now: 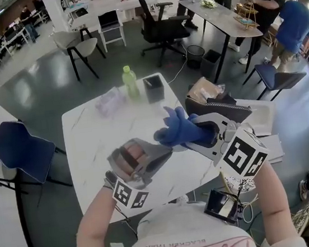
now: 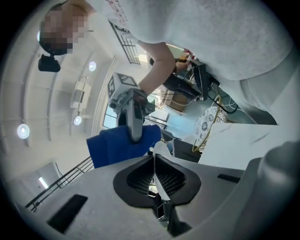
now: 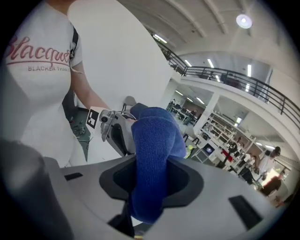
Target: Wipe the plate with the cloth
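Above the white counter (image 1: pixel 88 137) my left tongs (image 2: pixel 155 164) pinch the plate (image 2: pixel 158 151) (only its thin rim shows); my right tongs (image 3: pixel 150 165), at two o'clock from them, squeeze the blue cloth (image 3: pixel 152 138).

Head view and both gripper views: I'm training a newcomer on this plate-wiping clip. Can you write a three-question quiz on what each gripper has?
1. Multiple choice: what sits between the jaws of the right gripper?
A) a blue cloth
B) a green bottle
C) nothing
2. True or false: the white plate lies flat on the table.
3. Fill in: the left gripper is shut on the plate's ___.

Key: 1 A. 2 false, the plate is held up off the table. 3 rim.
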Demonstrator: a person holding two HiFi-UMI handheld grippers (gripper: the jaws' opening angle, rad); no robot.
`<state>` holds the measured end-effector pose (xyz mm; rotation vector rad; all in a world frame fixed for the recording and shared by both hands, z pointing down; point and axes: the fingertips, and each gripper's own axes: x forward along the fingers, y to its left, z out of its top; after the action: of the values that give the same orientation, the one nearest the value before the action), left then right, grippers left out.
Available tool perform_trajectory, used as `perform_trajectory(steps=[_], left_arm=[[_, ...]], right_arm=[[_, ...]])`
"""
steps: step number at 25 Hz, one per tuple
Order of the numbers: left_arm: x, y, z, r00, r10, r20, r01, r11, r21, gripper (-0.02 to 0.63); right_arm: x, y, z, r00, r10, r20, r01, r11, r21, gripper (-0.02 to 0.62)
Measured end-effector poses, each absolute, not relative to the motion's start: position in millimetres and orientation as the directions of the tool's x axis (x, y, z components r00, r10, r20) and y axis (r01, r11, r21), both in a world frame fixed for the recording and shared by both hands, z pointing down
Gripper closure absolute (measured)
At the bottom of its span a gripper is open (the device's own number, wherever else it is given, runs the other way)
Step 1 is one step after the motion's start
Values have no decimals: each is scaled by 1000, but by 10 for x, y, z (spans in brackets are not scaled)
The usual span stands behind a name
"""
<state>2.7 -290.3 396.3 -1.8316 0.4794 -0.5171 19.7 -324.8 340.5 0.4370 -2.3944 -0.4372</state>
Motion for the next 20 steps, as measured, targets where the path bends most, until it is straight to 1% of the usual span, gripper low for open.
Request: perform_trajectory(steps=[3,6,12,16,20], left_arm=[[46,-2869,4001,829,-544,128,-34,-278,-960,595],[47,-2838,4061,829,-537,156,7,-269,-963,594],[8,-2846,4109,820,-543,181,33,-271,-962,594],[42,-2834,4080,827,-535,175,31,-268,-963,594],[55,-2780,4098,828,-529,188,42,-275,-960,594]], right_arm=[[46,-3245,3583,-710,-343,615,-122,920,372,471],[-6,-3252,3752,-673,-319,667,-80,928,363,472],[-47,-3426,3899,-652,-324,686,-81,929,361,472],[19,-3641,4104,-580,-352,735,-71,920,385,472],[72,-3772,4376,-536,-323,780,-78,939,335,472]])
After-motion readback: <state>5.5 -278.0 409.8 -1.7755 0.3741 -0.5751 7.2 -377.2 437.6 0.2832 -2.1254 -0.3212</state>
